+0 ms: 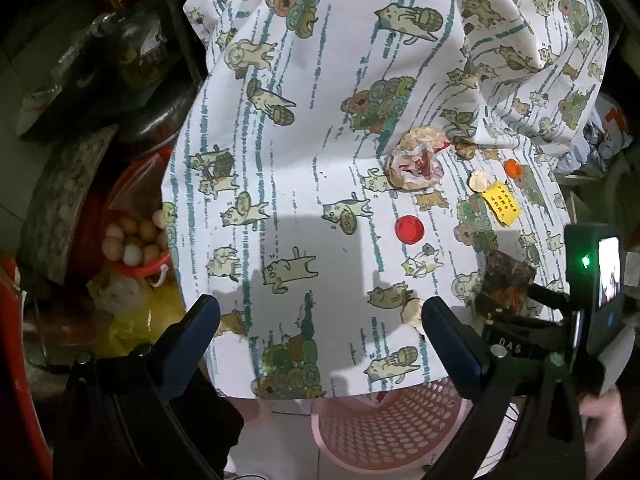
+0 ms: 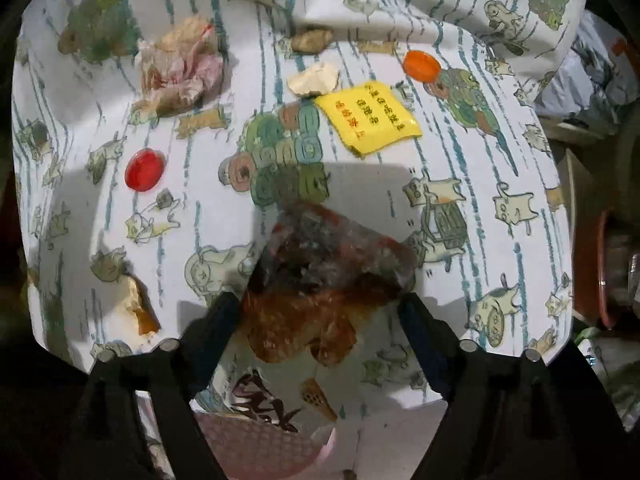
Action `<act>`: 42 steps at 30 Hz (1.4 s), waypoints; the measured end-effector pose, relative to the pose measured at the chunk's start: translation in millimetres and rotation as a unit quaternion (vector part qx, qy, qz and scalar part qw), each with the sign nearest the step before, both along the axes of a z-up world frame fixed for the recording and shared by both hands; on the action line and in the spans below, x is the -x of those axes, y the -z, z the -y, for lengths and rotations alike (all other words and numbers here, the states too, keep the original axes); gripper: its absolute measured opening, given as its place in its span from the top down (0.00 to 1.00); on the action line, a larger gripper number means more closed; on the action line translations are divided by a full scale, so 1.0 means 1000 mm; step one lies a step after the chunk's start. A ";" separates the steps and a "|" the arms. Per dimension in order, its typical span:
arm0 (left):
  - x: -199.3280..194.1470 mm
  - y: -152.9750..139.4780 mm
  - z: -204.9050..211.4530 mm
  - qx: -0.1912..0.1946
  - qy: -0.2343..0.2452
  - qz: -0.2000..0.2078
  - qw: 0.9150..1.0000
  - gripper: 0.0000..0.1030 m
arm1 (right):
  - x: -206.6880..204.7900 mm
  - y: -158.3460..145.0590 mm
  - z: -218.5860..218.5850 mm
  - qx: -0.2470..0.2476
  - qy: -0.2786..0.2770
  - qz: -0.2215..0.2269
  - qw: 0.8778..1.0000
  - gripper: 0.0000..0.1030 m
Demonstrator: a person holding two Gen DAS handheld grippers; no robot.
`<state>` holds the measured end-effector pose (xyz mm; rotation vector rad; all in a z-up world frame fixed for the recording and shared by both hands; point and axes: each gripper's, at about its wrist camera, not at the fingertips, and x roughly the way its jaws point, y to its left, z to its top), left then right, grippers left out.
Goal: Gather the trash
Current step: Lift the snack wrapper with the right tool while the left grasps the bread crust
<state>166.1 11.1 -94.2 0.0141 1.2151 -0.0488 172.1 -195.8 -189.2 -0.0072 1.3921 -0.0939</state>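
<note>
A: What surface is this?

B: A table under a white cloth (image 2: 472, 184) printed with cartoon cats and teal stripes, dim clutter around its edge.

A: And the right gripper (image 2: 320, 312)?

B: Its jaws stand wide, pointing steeply down, with a crumpled brown wrapper (image 2: 320, 280) between the fingers. It is glossy plastic, rust-orange and dark, greyish where light catches it. Whether the pads touch it I cannot tell; they look apart from its sides.

A: The left gripper (image 1: 320, 312)?

B: Spread too, nothing between its fingers, over bare cloth beside the wrapper (image 1: 508, 276).

A: What else lies about?

B: Beyond the wrapper, a yellow sachet (image 2: 368, 120) with printed characters; touching its far corner, a pale paper scrap (image 2: 314, 78). An orange cap (image 2: 422, 65) lies beyond the sachet. A red cap (image 2: 144, 170) sits well to the wrapper's left, a crumpled tissue wad (image 2: 180, 68) beyond that. A pink perforated basket (image 1: 384, 428) stands below the table edge nearest the wrapper.
</note>
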 end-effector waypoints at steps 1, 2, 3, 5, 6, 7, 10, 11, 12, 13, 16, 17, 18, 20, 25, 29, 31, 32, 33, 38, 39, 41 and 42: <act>0.000 0.001 0.001 0.002 0.000 -0.003 1.000 0.03 | 0.003 0.000 0.001 0.004 0.010 -0.002 1.000 0.18; -0.001 0.002 0.003 0.004 0.001 -0.007 1.000 0.03 | 0.005 0.000 0.003 0.001 0.015 -0.006 1.000 0.18; -0.001 0.004 0.004 0.006 0.001 -0.011 1.000 0.03 | 0.009 0.001 0.006 -0.013 0.021 -0.015 1.000 0.18; -0.002 0.010 0.008 0.012 0.001 -0.023 1.000 0.03 | 0.013 0.000 0.010 -0.020 0.022 -0.023 0.999 0.18; -0.002 0.013 0.010 0.018 0.002 -0.030 0.999 0.03 | 0.015 0.000 0.011 -0.023 0.019 -0.028 0.999 0.18; -0.002 0.016 0.012 0.024 0.003 -0.038 0.999 0.03 | 0.017 -0.002 0.013 -0.030 0.014 -0.029 0.999 0.18; -0.001 0.024 0.018 0.031 0.004 -0.051 0.998 0.03 | 0.019 -0.007 0.022 -0.063 0.025 -0.013 0.998 0.18; -0.001 0.025 0.020 0.030 0.003 -0.052 0.998 0.03 | 0.018 -0.008 0.025 -0.070 0.029 -0.006 0.997 0.19; -0.001 0.025 0.021 0.028 0.003 -0.053 0.998 0.03 | 0.018 -0.010 0.029 -0.077 0.032 0.004 0.997 0.21; -0.001 0.025 0.023 0.029 0.002 -0.052 0.998 0.03 | 0.014 -0.015 0.034 -0.099 0.032 0.023 0.994 0.26; -0.001 0.022 0.024 0.034 0.000 -0.046 0.998 0.03 | 0.005 -0.023 0.039 -0.179 0.042 0.047 0.982 0.31; -0.002 0.021 0.024 0.034 -0.001 -0.044 0.998 0.03 | 0.004 -0.027 0.040 -0.193 0.048 0.054 0.978 0.31; -0.002 0.020 0.025 0.034 -0.002 -0.042 0.999 0.03 | 0.005 -0.031 0.042 -0.201 0.053 0.063 0.976 0.31; -0.003 0.020 0.025 0.034 -0.005 -0.042 0.999 0.03 | 0.007 -0.042 0.037 -0.161 0.049 0.080 0.982 0.24; -0.005 0.021 0.025 0.038 -0.008 -0.045 0.998 0.03 | 0.013 -0.035 0.030 -0.071 0.013 0.071 0.995 0.17; -0.004 0.020 0.021 0.042 -0.016 -0.044 0.998 0.03 | 0.021 -0.001 0.006 -0.051 -0.010 0.023 0.998 0.16; -0.005 0.020 0.020 0.043 -0.020 -0.045 0.998 0.03 | 0.024 -0.001 0.003 -0.035 -0.018 0.028 0.999 0.16; -0.005 0.021 0.019 0.045 -0.022 -0.047 0.998 0.03 | 0.024 0.000 0.001 -0.030 -0.027 0.020 0.999 0.16; -0.006 0.023 0.020 0.049 -0.023 -0.050 0.997 0.03 | 0.024 0.001 0.000 -0.031 -0.031 0.016 0.999 0.16; -0.008 0.038 0.029 0.087 -0.022 -0.088 0.992 0.15 | 0.026 -0.007 0.011 -0.044 -0.023 0.036 0.998 0.50; -0.008 0.043 0.032 0.095 -0.022 -0.099 0.990 0.25 | 0.024 -0.008 0.016 -0.054 -0.017 0.037 0.998 0.51; -0.007 0.052 0.038 0.115 -0.020 -0.125 0.985 0.34 | 0.022 -0.009 0.029 -0.075 0.007 0.041 0.996 0.51; -0.007 0.058 0.041 0.129 -0.020 -0.138 0.982 0.37 | 0.019 -0.012 0.036 -0.080 0.012 0.041 0.996 0.51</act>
